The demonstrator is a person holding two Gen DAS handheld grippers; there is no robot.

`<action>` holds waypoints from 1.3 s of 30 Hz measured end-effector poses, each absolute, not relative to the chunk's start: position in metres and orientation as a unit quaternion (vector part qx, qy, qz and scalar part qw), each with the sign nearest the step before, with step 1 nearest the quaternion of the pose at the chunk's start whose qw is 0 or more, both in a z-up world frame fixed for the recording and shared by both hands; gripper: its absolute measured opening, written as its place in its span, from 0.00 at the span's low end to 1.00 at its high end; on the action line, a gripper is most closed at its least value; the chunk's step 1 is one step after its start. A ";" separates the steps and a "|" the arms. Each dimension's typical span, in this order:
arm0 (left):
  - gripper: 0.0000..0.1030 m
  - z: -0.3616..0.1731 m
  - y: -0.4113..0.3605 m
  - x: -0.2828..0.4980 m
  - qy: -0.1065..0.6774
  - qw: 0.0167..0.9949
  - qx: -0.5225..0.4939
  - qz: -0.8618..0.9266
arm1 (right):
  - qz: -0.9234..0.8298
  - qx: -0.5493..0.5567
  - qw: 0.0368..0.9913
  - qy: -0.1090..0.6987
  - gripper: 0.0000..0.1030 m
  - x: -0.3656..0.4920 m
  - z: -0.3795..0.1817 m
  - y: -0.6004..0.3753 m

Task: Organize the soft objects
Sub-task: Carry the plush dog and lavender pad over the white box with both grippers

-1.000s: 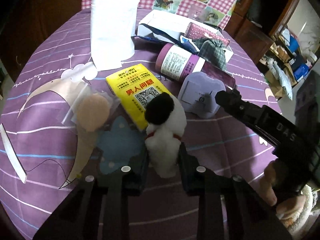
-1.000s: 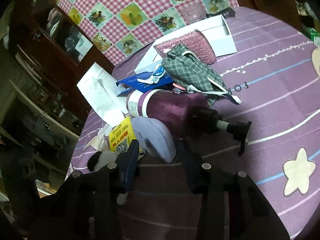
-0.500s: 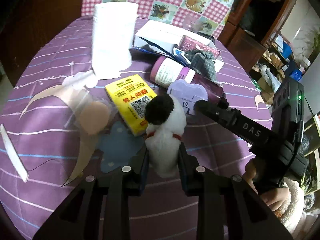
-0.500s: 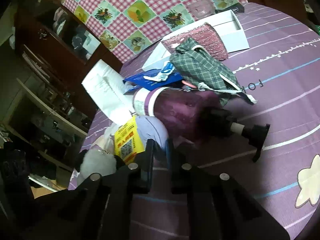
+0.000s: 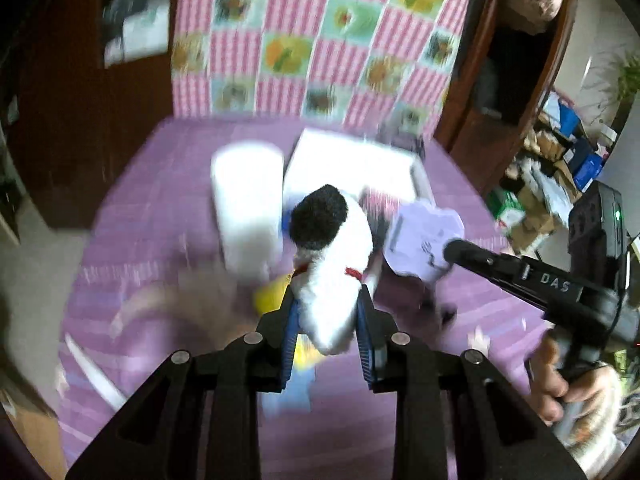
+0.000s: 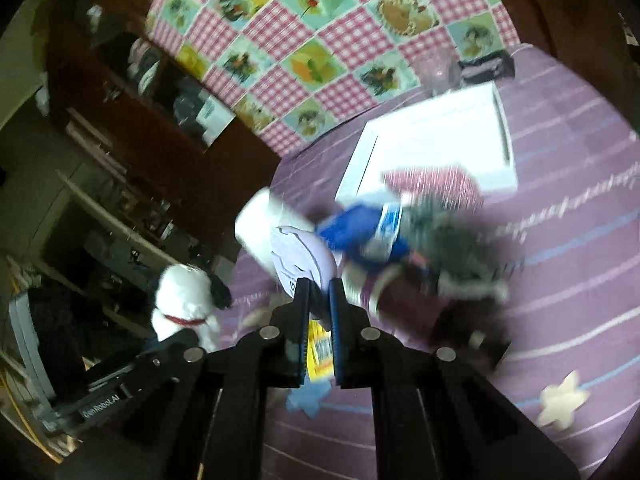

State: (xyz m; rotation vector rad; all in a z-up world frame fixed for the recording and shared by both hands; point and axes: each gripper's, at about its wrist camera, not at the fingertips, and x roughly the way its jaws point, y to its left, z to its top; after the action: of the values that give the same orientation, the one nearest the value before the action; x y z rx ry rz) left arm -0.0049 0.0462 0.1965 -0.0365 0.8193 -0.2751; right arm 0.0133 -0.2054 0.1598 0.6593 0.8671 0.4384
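Both grippers hold soft things in the air above the cluttered bench (image 5: 168, 208).

The left gripper (image 5: 326, 314) has its jaws clamped on the white plush dog (image 5: 334, 268), black head upward; the right gripper (image 6: 319, 298) has its jaws nearly together, pinching the edge of the lilac pad (image 6: 300, 258). Beneath them lie a white pouch (image 5: 248, 208), a white box (image 6: 432, 148), a blue packet (image 6: 356, 228), a plaid cloth (image 6: 452, 236) and a yellow pack (image 6: 320, 346), much of it blurred. A second ago dog and pad lay on the bench and the right jaws stood apart; now both are lifted. Bare purple cloth lies along the right edge, near the star patch (image 6: 562, 400). A dark cabinet (image 6: 132, 92) crowds the left side.
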 end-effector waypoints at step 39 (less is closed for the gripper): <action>0.25 0.030 -0.053 0.291 0.576 0.701 -0.318 -0.276 | 0.063 0.370 0.789 0.486 0.10 0.199 0.078 -0.305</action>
State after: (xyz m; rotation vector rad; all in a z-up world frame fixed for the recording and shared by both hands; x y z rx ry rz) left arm 0.2913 -0.0532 0.0296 -0.7077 1.2835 -0.6142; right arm 0.1987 -0.3046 0.0785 0.7973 1.0462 0.1350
